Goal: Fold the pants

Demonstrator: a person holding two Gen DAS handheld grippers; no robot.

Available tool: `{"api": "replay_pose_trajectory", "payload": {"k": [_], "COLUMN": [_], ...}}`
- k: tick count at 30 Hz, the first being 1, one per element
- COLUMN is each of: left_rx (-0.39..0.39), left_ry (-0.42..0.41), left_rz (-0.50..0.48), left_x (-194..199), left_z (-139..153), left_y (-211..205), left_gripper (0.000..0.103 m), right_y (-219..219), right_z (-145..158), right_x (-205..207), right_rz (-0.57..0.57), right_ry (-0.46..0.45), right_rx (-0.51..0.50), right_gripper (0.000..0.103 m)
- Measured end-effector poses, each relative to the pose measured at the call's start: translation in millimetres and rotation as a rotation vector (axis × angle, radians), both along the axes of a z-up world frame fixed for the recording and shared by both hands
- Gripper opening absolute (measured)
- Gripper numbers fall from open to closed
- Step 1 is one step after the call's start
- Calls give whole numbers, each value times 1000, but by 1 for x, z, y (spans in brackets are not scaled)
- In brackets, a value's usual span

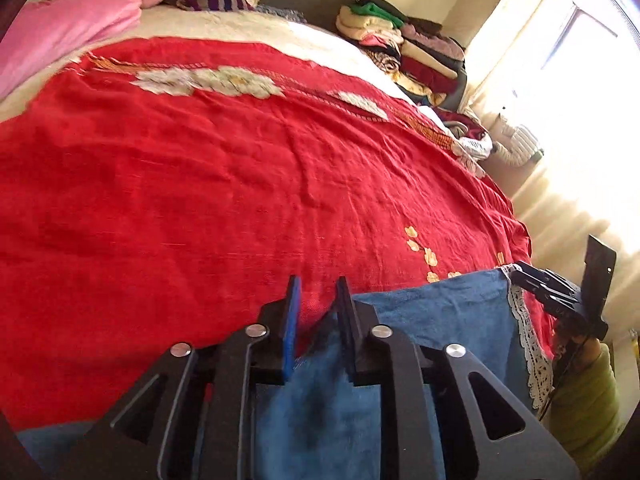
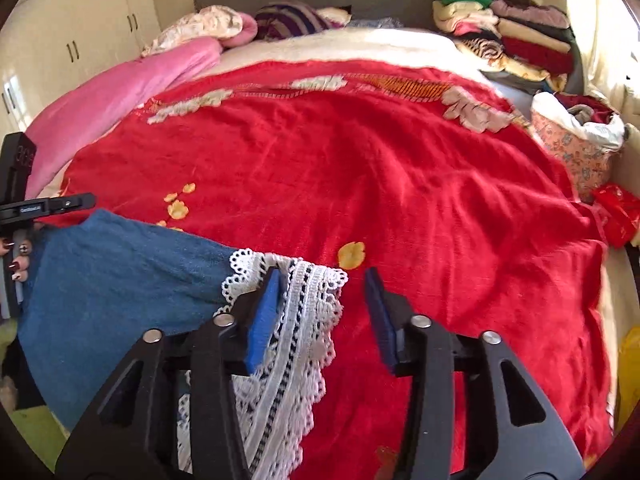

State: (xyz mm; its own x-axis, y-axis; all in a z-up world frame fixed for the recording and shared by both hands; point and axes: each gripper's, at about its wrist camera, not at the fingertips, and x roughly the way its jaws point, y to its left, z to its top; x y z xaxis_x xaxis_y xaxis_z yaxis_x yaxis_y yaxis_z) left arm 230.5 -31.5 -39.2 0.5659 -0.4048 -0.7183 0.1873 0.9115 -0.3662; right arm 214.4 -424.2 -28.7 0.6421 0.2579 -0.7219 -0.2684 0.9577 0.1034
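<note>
Both hand-held grippers stand released: left hand-held gripper (image 1: 318, 296) straddles blue pants (image 1: 432, 312), right hand-held gripper (image 2: 324, 292) straddles lace hem (image 2: 296, 320). Clamp both corners before lifting off red bedspread (image 2: 360, 160).

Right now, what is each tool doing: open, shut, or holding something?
Left tool: open, blue pants lying loose between its pads.
Right tool: open, white lace trim against one pad, not clamped.

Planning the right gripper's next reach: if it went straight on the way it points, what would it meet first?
Probably the red bedspread. The right gripper has open jaws, the white lace trim of the blue pants lying between them near the left finger. Depth is unclear.
</note>
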Motion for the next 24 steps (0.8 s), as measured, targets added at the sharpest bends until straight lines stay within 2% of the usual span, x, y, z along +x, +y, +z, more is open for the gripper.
{"api": "replay_pose_trajectory", "payload": {"k": [1,3,5,8,11,15,17,18,19,20,24], "left_rx": [15,56,82,109,181,258,365,411,462,484,458], "left_ry": [-8,-31,-58,-88,-108,-118,-120,-113,-107,-100,-75], "left_rz": [10,30,37,32,32,45,63,66,73,77,88], "left_x": [-6,-25,-44,-75,-103,-132,-141,-142,-143,-144,-146], "left_z": [4,14,20,23,20,10,2,-2,-7,-10,-16], "left_y": [4,11,16,20,17,13,7,5,3,3,19], "left_gripper": [35,42,43,51,57,58,59,72,78,79,85], "right_y": [-2,-5,-6,0,10,36,50,59,65,71,73], "right_z": [5,15,24,33,35,24,18,14,11,6,-11], "right_x": [-7,-25,-47,-82,-109,-134,-139,-141,-142,-144,-139], "right_rz": [-10,-22,-25,-4,15,71,97,117,129,135,121], "right_ry": [-18,-53,-84,-114,-135,-115,-102,-87,-77,-66,16], "right_rx": [1,9,6,-32,-70,-94,-100,-104,-108,-114,-170], "right_gripper": [43,48,50,53,55,55,55,55,55,55,55]}}
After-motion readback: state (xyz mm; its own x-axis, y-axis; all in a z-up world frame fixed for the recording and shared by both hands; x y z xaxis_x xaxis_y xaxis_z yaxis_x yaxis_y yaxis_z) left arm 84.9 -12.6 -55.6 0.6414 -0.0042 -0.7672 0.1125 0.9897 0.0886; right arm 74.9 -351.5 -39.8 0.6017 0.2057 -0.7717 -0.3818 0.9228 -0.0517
